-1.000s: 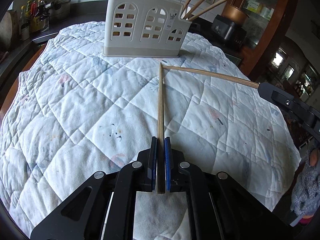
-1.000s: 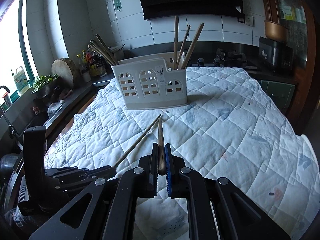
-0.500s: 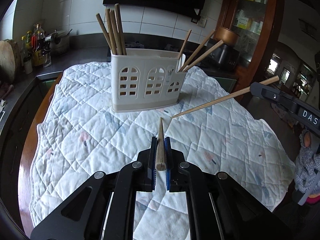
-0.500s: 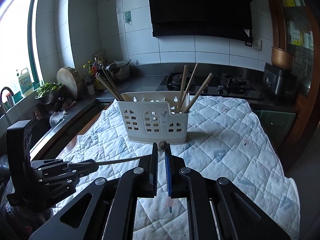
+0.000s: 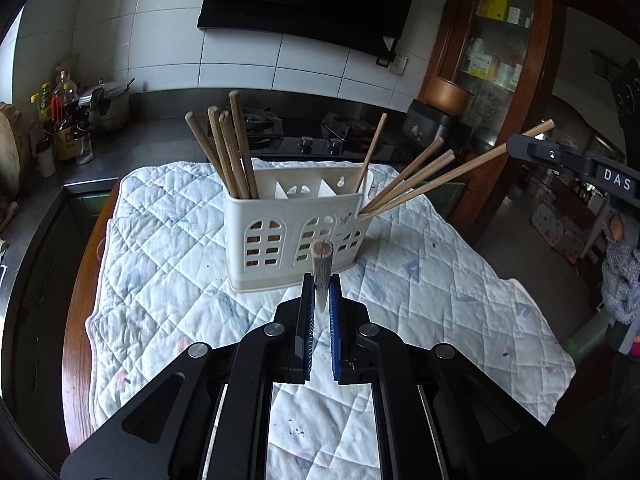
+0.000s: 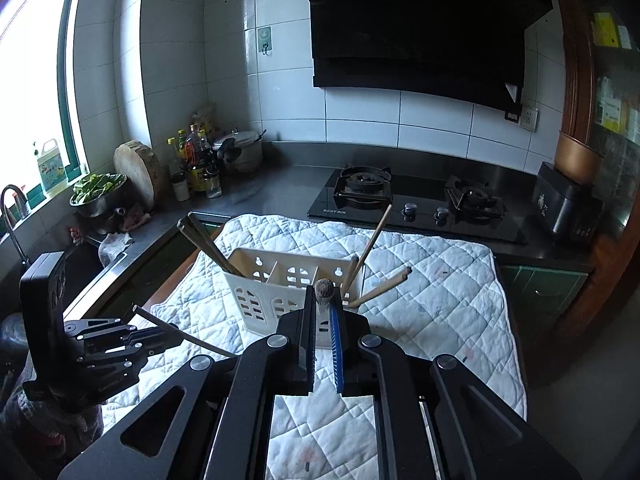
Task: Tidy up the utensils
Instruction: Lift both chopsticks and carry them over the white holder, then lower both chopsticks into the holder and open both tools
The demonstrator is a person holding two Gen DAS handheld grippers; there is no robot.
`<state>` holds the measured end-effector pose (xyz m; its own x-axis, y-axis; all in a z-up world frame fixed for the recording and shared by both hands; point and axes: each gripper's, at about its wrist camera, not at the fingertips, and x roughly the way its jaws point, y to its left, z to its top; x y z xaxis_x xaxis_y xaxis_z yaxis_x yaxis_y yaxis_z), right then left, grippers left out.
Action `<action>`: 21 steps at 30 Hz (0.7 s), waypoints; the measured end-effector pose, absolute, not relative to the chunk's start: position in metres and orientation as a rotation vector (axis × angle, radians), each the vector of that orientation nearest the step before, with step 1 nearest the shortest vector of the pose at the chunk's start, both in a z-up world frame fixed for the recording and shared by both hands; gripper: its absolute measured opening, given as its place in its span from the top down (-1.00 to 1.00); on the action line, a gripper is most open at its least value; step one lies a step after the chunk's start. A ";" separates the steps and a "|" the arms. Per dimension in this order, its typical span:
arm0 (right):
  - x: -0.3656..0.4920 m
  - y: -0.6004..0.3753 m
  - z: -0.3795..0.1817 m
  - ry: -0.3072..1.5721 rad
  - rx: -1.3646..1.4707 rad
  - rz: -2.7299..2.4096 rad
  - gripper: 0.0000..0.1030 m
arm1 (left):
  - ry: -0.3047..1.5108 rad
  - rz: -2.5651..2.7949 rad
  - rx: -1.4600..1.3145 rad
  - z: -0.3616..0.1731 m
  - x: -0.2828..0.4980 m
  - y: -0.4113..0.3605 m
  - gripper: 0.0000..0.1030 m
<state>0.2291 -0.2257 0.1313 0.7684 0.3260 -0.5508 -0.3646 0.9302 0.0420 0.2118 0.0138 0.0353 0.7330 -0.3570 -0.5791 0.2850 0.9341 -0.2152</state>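
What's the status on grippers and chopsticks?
Left gripper shut on chopstick. Right gripper shut on second chopstick. Both raised before white holder. Nothing in the way.

The white quilted cloth [image 5: 168, 248] looks soft, matt and faintly stained. On it stands a cream, smooth plastic utensil holder [image 5: 280, 220] with matt brown wooden chopsticks [image 5: 236, 152]. Far behind, the black glass hob [image 6: 420, 208] and grey metal countertop [image 6: 248, 200] look glossy.

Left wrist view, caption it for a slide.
Left gripper holds a chopstick before the white utensil holder on quilted cloth.
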 end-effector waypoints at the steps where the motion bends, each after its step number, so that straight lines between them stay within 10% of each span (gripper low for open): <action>1: 0.232 -0.226 0.137 0.583 -0.073 0.372 0.87 | 0.652 -0.357 -0.110 0.040 0.213 0.014 0.89; 21: 0.292 -0.209 0.181 0.533 -0.052 0.352 0.87 | 0.440 -0.313 -0.023 0.160 0.235 0.010 0.89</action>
<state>0.2920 -0.2094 0.1806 0.8031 0.3151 -0.5057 -0.3419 0.9388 0.0421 0.2351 0.0099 0.1605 0.8575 -0.3030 -0.4157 0.2930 0.9519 -0.0895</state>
